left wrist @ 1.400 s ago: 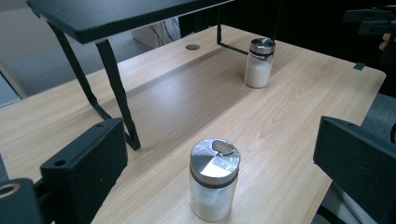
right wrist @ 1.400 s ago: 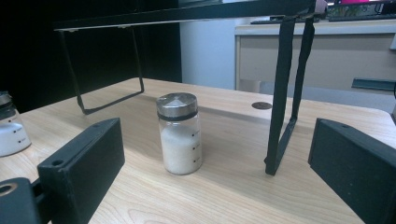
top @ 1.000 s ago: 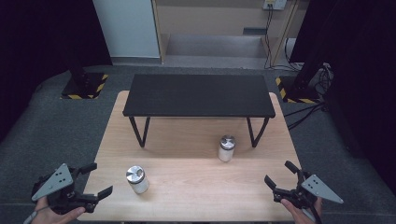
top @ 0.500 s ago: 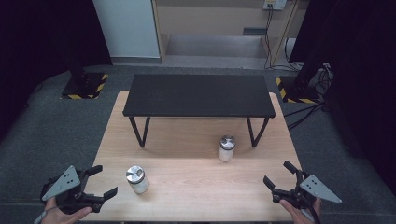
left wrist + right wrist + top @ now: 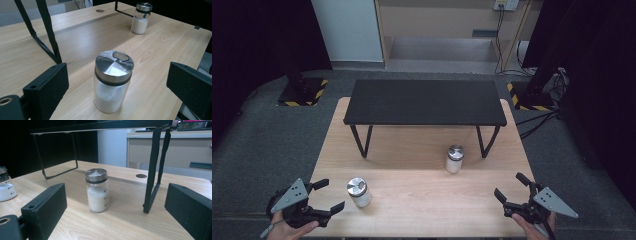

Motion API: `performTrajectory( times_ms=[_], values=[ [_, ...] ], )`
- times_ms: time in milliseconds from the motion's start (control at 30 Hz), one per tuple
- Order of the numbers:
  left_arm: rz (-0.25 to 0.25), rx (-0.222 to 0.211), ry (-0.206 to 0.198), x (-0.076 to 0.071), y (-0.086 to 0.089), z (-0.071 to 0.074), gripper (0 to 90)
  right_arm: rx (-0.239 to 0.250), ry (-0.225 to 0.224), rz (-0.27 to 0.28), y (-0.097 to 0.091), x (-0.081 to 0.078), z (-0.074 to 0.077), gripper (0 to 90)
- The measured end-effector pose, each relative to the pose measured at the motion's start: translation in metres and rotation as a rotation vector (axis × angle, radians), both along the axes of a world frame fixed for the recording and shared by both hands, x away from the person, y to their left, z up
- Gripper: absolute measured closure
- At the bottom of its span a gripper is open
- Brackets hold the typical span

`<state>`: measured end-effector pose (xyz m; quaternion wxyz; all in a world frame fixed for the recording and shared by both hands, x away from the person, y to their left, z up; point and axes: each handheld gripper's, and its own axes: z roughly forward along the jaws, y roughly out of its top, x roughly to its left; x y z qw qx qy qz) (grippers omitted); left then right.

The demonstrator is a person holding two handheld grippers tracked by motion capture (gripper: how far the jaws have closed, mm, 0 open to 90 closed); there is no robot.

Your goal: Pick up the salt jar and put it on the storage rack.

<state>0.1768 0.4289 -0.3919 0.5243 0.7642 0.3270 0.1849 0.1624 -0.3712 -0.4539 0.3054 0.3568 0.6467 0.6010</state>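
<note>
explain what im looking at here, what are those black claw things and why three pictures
There is no robot here. A person holds a two-jaw hand tool in each hand: the left gripper and the right gripper.

The high view looks down on a wooden table from above the person. The other two pictures come from small cameras riding on each gripper, looking out between its own black jaws.

On the table stand a low black bench and two glass jars of white powder with metal lids: the near jar and the far jar.

Both grippers are open and hold nothing. The left one has the near jar between its jaws without touching; the right one points at the far jar.
</note>
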Motion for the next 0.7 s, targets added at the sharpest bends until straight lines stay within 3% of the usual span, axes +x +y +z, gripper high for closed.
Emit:
performTrajectory(
  times_ms=[700],
  values=[
    [-0.027, 0.009, 0.018, 0.030, -0.026, -0.021, 4.5, 0.003, -0.006, -0.003, -0.001, 0.000, 0.000, 4.1]
  ],
)
